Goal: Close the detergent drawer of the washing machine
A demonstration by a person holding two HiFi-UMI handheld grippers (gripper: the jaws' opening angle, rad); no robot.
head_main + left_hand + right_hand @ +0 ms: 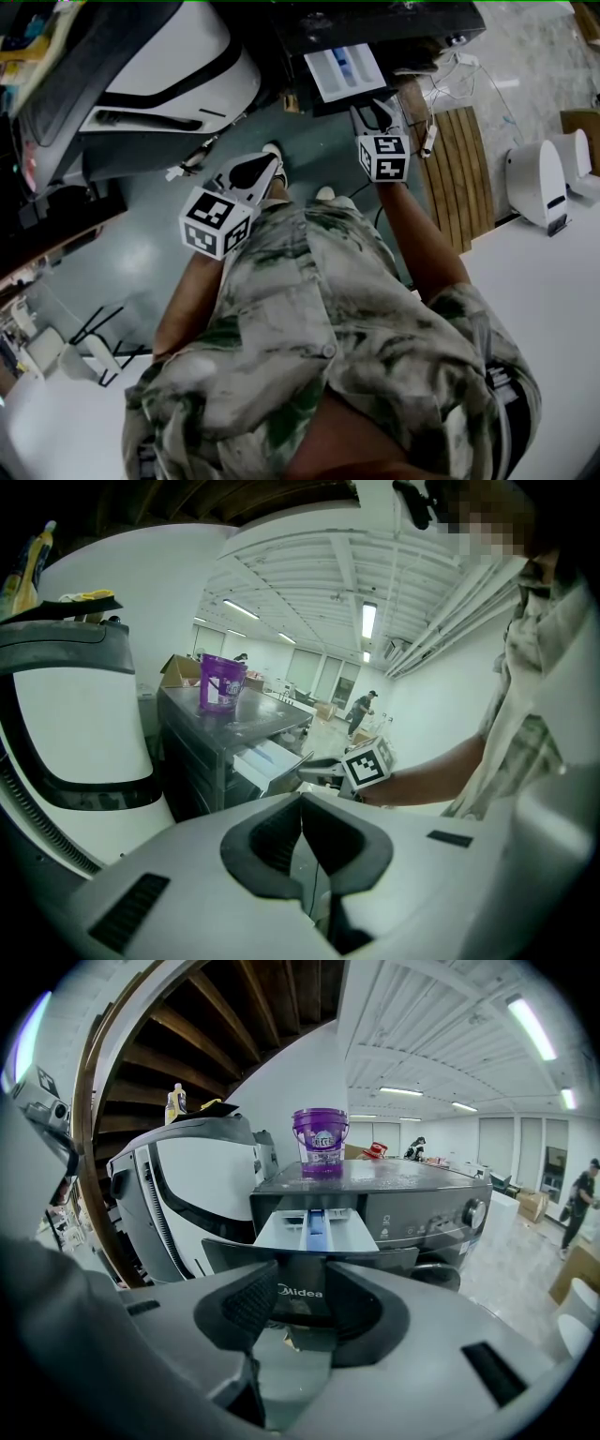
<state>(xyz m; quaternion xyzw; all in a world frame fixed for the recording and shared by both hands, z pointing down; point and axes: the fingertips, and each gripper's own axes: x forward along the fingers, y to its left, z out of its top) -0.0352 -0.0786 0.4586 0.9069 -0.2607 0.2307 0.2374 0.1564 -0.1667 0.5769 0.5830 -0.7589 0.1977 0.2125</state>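
The dark washing machine (pixel 427 1206) has its white detergent drawer (pixel 319 1227) pulled out, with a blue insert down its middle. My right gripper (pixel 302 1309) is open right in front of the drawer's dark front panel (pixel 298 1290), whose lettering shows between the pads; nothing is pressed by them. From above, the drawer (pixel 342 70) juts from the machine and my right gripper (pixel 375 108) sits at its front edge. Held back and lower left, my left gripper (pixel 274 157) is shut on nothing, its pads meeting (pixel 302 841). It looks sideways at the drawer (pixel 267 758).
A purple tub (pixel 321 1143) stands on the washing machine's top. A white rounded appliance (pixel 169 66) stands to the left of the machine. A slatted wooden bench (pixel 459 169), cables and a white table (pixel 548 281) with a white device (pixel 536 183) lie to the right.
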